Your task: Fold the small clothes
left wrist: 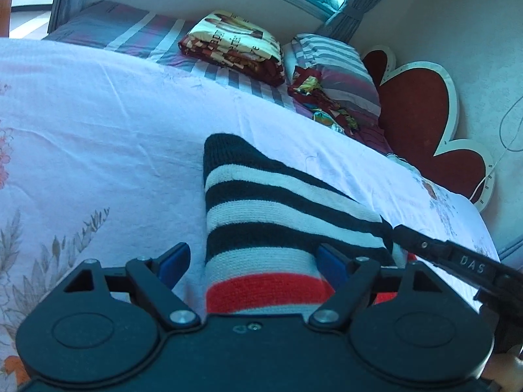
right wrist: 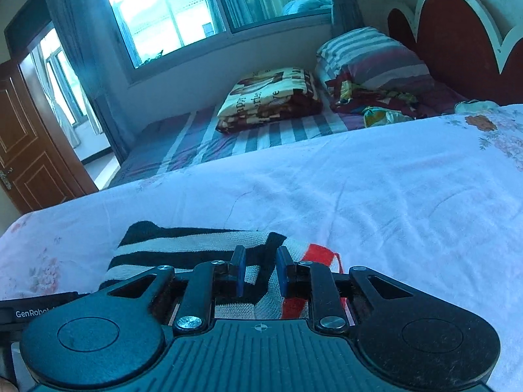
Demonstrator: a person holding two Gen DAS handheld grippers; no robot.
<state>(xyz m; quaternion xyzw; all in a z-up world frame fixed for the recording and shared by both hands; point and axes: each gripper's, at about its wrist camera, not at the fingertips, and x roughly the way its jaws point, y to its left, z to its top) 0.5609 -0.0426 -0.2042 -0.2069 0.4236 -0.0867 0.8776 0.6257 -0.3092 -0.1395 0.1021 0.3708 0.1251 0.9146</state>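
A knitted garment (left wrist: 261,196) with black, white and red stripes lies on the white floral bedspread (left wrist: 98,114). My left gripper (left wrist: 253,251) stands open astride its near end; the left blue pad is clear of the knit, the right one sits at its edge. My right gripper (right wrist: 260,261) has its blue pads close together with a bunch of the striped garment (right wrist: 183,248) between them, near the red stripe. In the left wrist view a black finger of the right gripper (left wrist: 421,245) reaches in from the right and meets the garment's right edge.
Beyond the bedspread lies a striped sheet (right wrist: 202,143) with a folded printed blanket (right wrist: 271,98), a striped pillow (right wrist: 369,55) and a crumpled colourful cloth (right wrist: 372,98). A red headboard (left wrist: 421,107) stands at the right. A window (right wrist: 170,9) and a brown door (right wrist: 29,143) are to the left.
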